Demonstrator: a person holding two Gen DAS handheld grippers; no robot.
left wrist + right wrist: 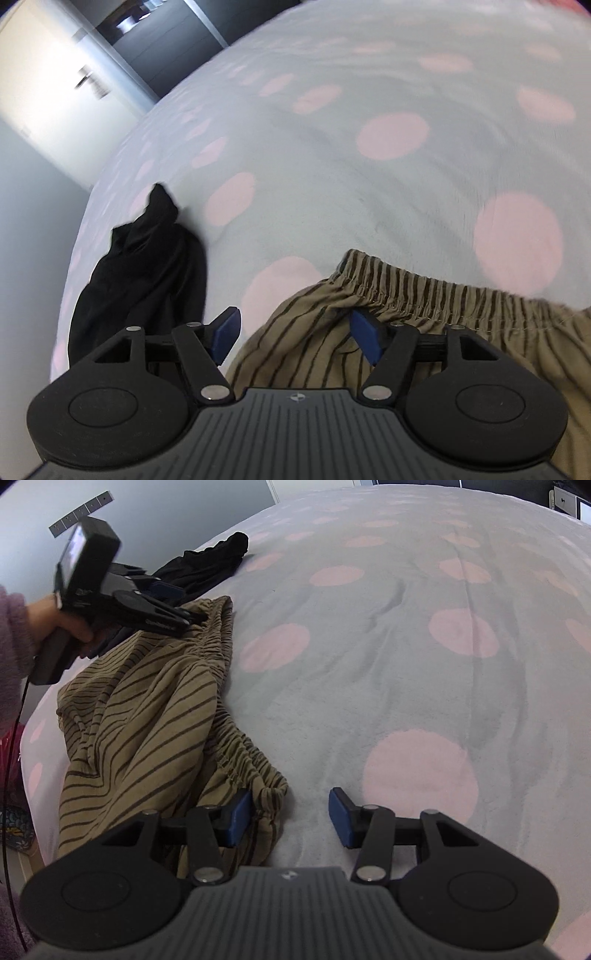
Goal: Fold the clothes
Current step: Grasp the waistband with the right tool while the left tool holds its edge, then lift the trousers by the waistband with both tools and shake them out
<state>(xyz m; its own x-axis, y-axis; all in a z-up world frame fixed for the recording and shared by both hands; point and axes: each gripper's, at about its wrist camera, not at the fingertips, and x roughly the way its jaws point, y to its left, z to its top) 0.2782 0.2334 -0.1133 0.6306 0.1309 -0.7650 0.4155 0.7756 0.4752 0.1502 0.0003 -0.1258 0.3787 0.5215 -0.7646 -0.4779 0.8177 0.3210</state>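
Olive-brown shorts with dark stripes (147,716) lie bunched on the bed, elastic waistband toward the bed's middle; they also show in the left wrist view (406,314). My left gripper (295,334) is open over one waistband end, its jaws apart with cloth between them. It shows in the right wrist view (177,607), held by a hand. My right gripper (291,818) is open at the other waistband corner, its left pad (240,818) touching the cloth, its right pad over the bedspread.
The bed has a pale grey bedspread with pink dots (406,664). A black garment (147,266) lies crumpled near the bed's edge, beyond the shorts (210,561). A wall and cupboards stand past the edge (55,92).
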